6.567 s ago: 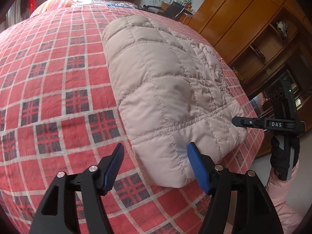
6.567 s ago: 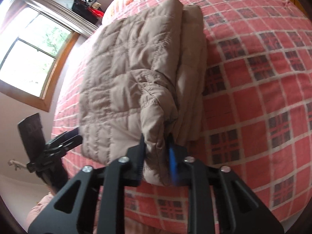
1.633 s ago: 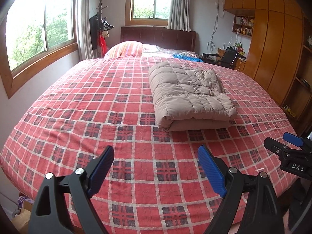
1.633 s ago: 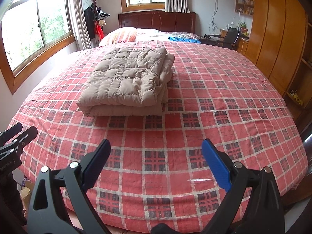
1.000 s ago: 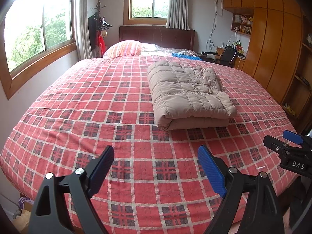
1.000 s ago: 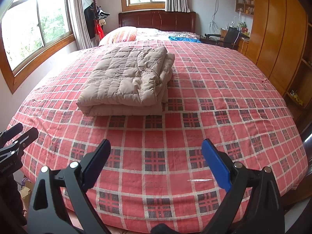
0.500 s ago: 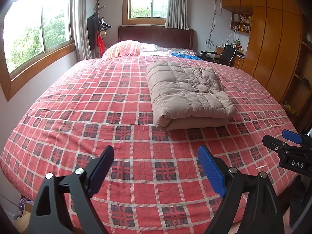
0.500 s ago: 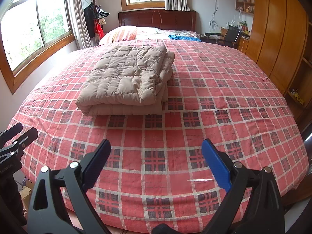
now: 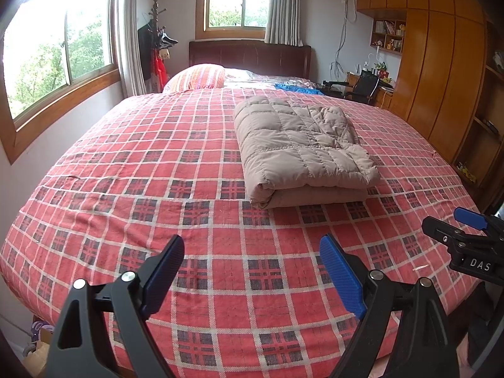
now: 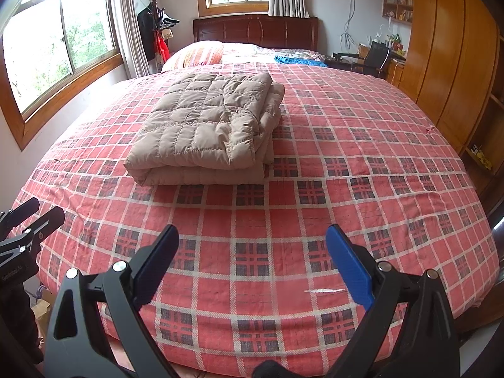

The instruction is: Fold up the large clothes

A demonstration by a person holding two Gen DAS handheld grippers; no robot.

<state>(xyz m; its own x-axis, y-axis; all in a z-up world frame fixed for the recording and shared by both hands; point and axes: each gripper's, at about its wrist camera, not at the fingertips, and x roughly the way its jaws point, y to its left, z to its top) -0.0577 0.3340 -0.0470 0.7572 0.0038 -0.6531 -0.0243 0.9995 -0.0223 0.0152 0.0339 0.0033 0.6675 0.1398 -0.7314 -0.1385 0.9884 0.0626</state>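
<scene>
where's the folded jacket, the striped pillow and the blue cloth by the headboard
folded jacket point(image 9: 296, 145), left wrist view, on its quilted top layer
striped pillow point(image 10: 197, 55), right wrist view, on its upper face
blue cloth point(image 10: 297, 60), right wrist view, on the middle of the bunched fabric

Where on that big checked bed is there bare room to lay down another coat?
The plaid bedspread is bare on the wardrobe side of the folded quilted jacket, along the window side, and across the near strip between the jacket and the open left gripper and right gripper. It is crowded only near the headboard: a striped pillow and blue cloth.
</scene>
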